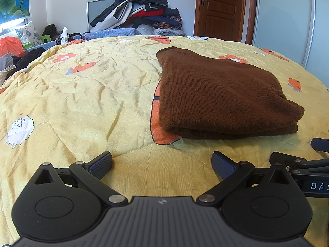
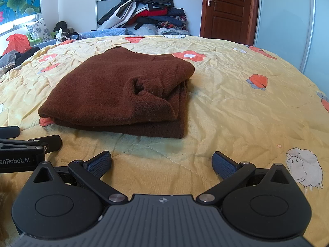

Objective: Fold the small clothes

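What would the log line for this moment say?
left gripper: open, empty | right gripper: open, empty | brown sweater: folded on yellow quilt
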The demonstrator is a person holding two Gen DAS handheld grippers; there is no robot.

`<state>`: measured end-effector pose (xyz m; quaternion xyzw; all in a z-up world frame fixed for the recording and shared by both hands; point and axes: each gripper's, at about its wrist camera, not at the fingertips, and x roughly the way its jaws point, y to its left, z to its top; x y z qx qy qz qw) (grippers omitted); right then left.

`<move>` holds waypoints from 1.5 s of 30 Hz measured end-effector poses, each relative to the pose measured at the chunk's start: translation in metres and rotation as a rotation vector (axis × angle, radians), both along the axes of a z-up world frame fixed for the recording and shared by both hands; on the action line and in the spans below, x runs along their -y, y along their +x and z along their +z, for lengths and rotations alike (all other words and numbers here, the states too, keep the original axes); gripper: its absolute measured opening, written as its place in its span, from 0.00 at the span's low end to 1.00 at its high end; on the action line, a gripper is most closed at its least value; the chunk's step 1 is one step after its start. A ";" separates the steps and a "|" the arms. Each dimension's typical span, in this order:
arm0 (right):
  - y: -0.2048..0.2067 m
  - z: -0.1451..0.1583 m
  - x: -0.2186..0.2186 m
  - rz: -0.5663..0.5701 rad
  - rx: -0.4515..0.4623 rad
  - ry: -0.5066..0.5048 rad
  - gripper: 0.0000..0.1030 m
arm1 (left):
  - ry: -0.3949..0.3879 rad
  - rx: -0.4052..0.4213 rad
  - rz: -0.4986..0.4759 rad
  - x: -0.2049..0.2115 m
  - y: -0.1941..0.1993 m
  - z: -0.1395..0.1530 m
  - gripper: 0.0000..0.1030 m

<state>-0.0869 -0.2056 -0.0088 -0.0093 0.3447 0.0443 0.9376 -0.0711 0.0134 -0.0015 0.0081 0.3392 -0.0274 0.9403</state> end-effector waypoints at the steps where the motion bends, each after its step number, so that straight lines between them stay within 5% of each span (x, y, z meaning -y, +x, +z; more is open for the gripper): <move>1: 0.000 0.000 0.000 0.000 0.000 0.000 1.00 | 0.000 0.000 0.000 0.000 0.000 0.000 1.00; 45: 0.000 0.000 -0.001 0.000 0.000 0.000 1.00 | 0.004 -0.008 0.007 0.003 0.000 0.001 1.00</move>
